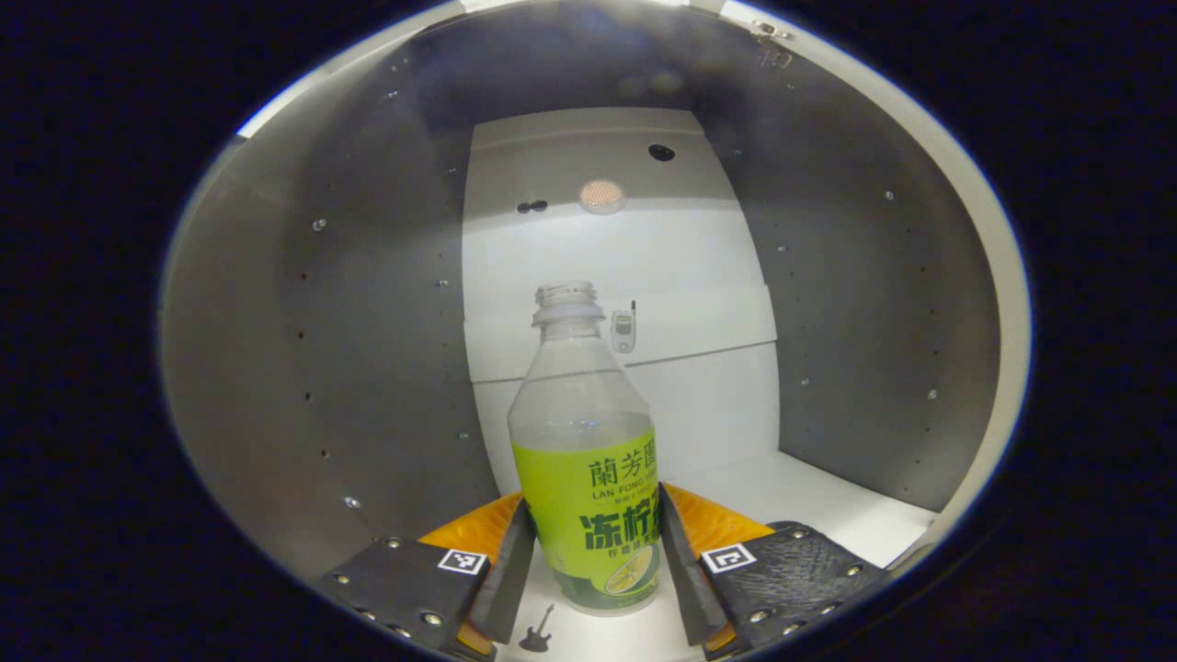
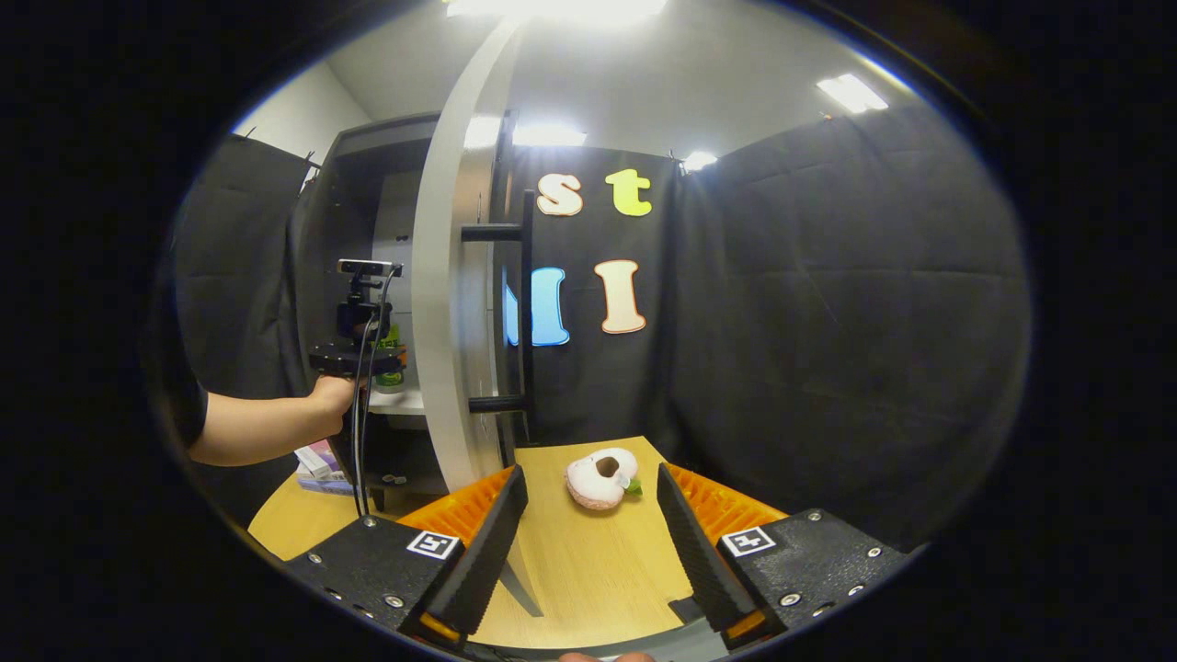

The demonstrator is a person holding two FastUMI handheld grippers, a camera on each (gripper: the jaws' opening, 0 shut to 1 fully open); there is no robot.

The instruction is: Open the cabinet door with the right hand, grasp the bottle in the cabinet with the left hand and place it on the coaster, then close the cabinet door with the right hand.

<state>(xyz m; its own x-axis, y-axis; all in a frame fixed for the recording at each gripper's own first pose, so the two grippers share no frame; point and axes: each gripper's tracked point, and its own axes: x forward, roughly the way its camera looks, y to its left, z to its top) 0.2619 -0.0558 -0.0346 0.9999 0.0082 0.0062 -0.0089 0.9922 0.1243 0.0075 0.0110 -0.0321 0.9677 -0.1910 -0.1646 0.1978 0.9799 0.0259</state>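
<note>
Grasp step, left side. Bottle [image 1: 588, 441] upright on the white cabinet floor [image 1: 809, 501], near the front edge, roughly midway between the two grey side walls, well clear of the back panel. Cap off, neck open; clear liquid up to about the top of the green label.

Left gripper [image 1: 590, 552] inside the cabinet, jaws set narrow around the lower label. Both fingers just beside the bottle; actual contact cannot be confirmed, so not counted as a hold yet.

Best practice from here, as judged: close evenly on the label band, low and centred, so neither finger shoves the base sideways. Squeeze gently, since thin plastic probably gives and an open neck spills if crushed or tipped. Lift straight and only slightly, then draw out level over the front edge, keeping upright throughout.

Right gripper [image 2: 584, 542] spread wide, holding nothing, hovering over the wooden table [image 2: 588, 570]. Cabinet door [image 2: 446, 303] swung open edge-on, black bar handle [image 2: 526, 313] on its face. Pink doughnut-shaped item [image 2: 602, 478] near the table's far edge, probably the coaster. In the right gripper view, person's hand [image 2: 331, 395] carrying the other gripper at the cabinet opening.
</note>
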